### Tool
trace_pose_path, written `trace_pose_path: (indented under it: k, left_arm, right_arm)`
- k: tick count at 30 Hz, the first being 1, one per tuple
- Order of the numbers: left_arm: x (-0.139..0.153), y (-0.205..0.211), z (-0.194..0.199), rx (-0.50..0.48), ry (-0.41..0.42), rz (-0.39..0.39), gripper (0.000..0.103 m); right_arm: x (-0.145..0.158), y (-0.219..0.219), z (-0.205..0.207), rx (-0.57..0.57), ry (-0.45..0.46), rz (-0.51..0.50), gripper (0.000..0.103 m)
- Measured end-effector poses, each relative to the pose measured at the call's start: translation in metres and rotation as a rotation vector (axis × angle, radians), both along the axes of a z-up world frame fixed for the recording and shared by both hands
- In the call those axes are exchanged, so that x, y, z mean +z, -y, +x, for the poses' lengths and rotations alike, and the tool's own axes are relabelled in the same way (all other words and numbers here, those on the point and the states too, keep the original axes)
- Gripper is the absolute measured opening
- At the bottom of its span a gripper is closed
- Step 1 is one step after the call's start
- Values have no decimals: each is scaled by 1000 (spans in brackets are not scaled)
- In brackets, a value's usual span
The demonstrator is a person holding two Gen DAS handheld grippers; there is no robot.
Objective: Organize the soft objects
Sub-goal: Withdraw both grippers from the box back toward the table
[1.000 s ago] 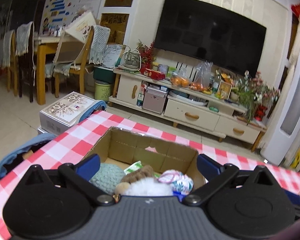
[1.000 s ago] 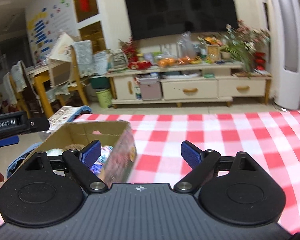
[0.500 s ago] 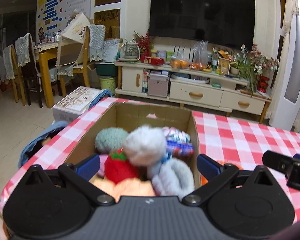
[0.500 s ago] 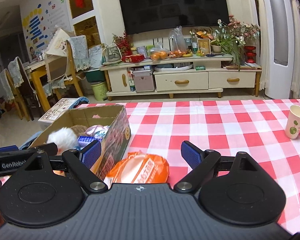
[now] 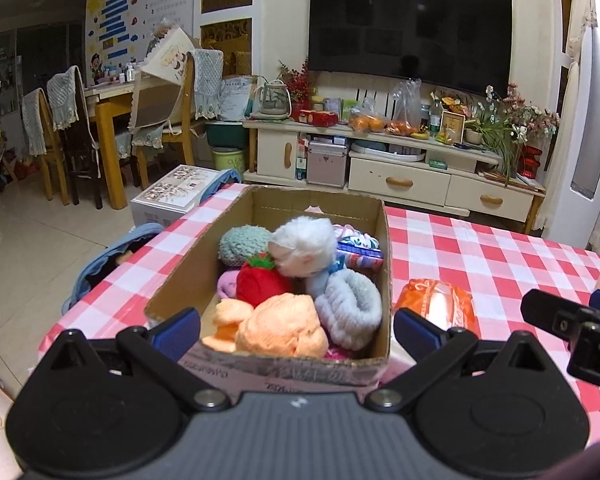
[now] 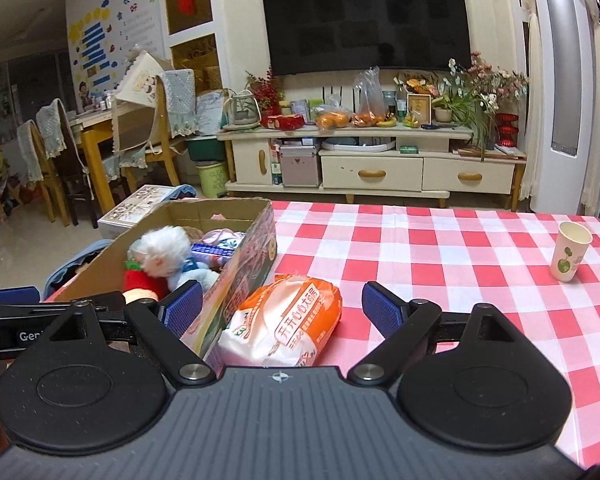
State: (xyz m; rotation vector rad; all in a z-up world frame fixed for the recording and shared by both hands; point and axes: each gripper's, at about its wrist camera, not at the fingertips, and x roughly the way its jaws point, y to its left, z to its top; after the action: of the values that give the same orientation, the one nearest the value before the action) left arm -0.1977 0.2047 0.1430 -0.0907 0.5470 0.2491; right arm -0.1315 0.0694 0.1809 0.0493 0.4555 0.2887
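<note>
Mostly done, by the look of it. Box (image 5: 383, 240) sat on the checked bench (image 6: 440, 248), already packed with soft stuff: orange plush (image 5: 284, 326) at the near wall of the box, grey roll (image 5: 350, 312) right of it, red plush (image 5: 262, 286) behind, white fluffy toy (image 5: 304, 246) on top at the middle, teal ball (image 5: 242, 242) toward the far left corner of the box. More items were buried underneath; I couldn't tell what they were.

One item was left out: orange pack (image 6: 284, 324) lay on the bench just beside the box's right wall, touching or nearly touching it. It looked like a soft tissue-type pack, so my guess is it goes in next. Paper cup (image 6: 571, 256) stood well right of the box, upright; not soft, probably not part of the job.

Left tongs (image 5: 296, 332) were spread wide and empty, hovering at the box's near wall, with the box mouth between the tips. Right tongs (image 6: 282, 314) were also spread wide and empty, with the orange pack roughly between the tips but no contact visible.

Risk: the box was near full, so the pack may sit proud of the rim or need the plush pressed down first. The pack's film should be slippery, so a centred grip across its width looks safer than a corner pinch.
</note>
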Motion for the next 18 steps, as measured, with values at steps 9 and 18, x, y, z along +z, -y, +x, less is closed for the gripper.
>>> trace_pose_path:
  k: [9,18]
  left_arm:
    - [10,6,-32,12,48,24,102]
    - [16,11,-50,2,75,36,102]
  right_arm:
    - [7,-2,-28,19,41,-24,103]
    - [7,-5,-41,25,70,-50,103]
